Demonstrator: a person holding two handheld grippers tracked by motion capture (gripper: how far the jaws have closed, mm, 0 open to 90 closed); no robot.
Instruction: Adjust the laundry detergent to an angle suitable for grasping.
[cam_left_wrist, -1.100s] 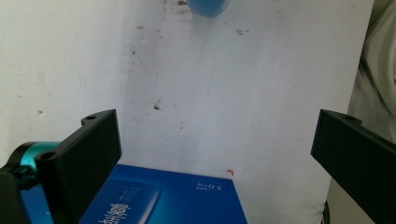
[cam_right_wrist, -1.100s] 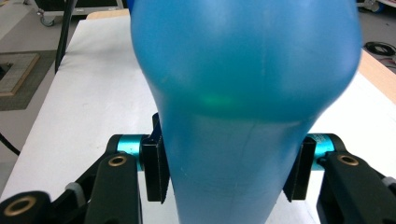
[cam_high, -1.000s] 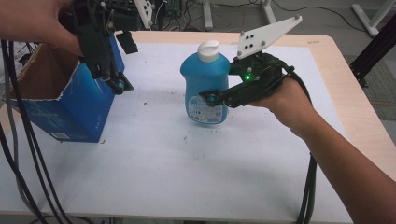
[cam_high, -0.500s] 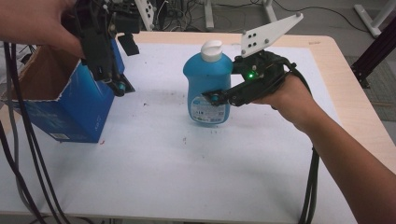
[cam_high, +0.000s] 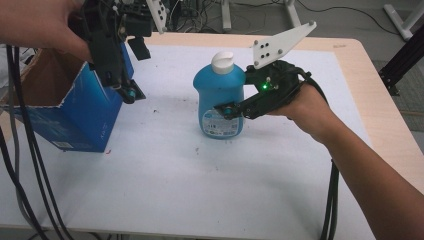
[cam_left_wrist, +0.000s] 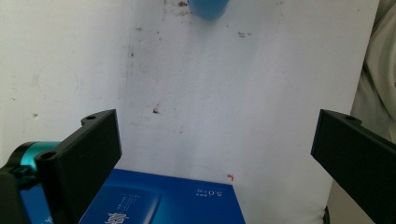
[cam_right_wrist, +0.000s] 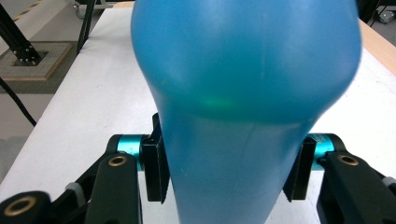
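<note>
At the centre of the high view, the right gripper (cam_high: 231, 111) clamps the upright blue plastic bottle with a white cap (cam_high: 220, 95), probably for boxing, its 2 pads pressing both sides in the right gripper view, while the wide-open, empty left gripper (cam_high: 127, 92) hovers beside the open blue cardboard box (cam_high: 75, 120) at upper left.

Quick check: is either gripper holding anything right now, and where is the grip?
The right gripper clamps the blue bottle across its lower body, one jaw on each side. The left gripper is open above the blue box, holding nothing.
</note>
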